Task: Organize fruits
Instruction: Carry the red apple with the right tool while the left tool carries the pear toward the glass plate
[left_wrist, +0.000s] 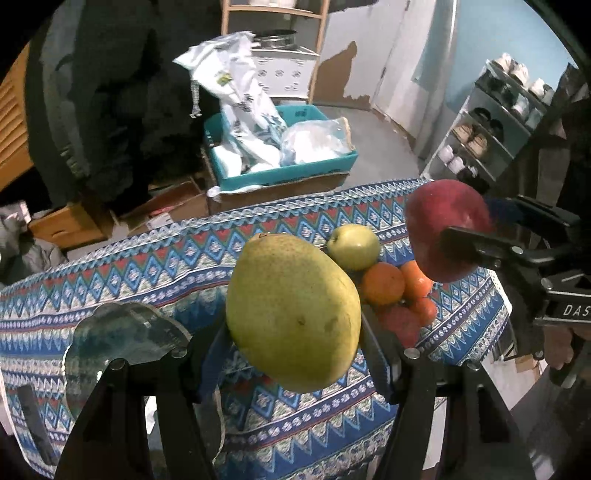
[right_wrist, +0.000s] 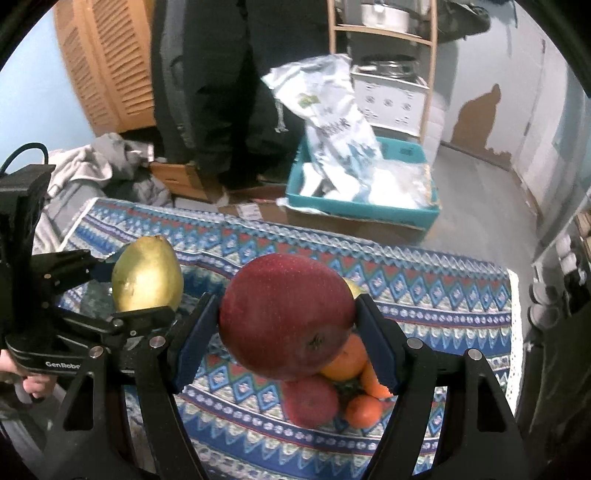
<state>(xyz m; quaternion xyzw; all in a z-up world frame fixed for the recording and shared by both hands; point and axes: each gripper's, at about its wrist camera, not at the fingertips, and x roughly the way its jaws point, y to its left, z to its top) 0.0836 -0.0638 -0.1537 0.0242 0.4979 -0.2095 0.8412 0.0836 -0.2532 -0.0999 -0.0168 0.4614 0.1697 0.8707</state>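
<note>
My left gripper (left_wrist: 295, 336) is shut on a big yellow-green pear (left_wrist: 291, 310) and holds it above the patterned tablecloth (left_wrist: 110, 273). My right gripper (right_wrist: 286, 325) is shut on a large red apple (right_wrist: 286, 317), held above a pile of fruit: oranges (right_wrist: 364, 410), a second red apple (right_wrist: 310, 400) and a green apple (left_wrist: 354, 246). In the right wrist view the pear (right_wrist: 147, 275) and the left gripper are at the left. In the left wrist view the red apple (left_wrist: 447, 229) is at the right. A clear glass dish (left_wrist: 122, 343) lies under the left gripper.
Beyond the table's far edge stands a teal box (left_wrist: 280, 173) with white bags on cardboard boxes. A person in dark clothes (right_wrist: 221, 92) stands behind the table. A shoe rack (left_wrist: 491, 125) is at the right, a wooden shelf (right_wrist: 384, 44) at the back.
</note>
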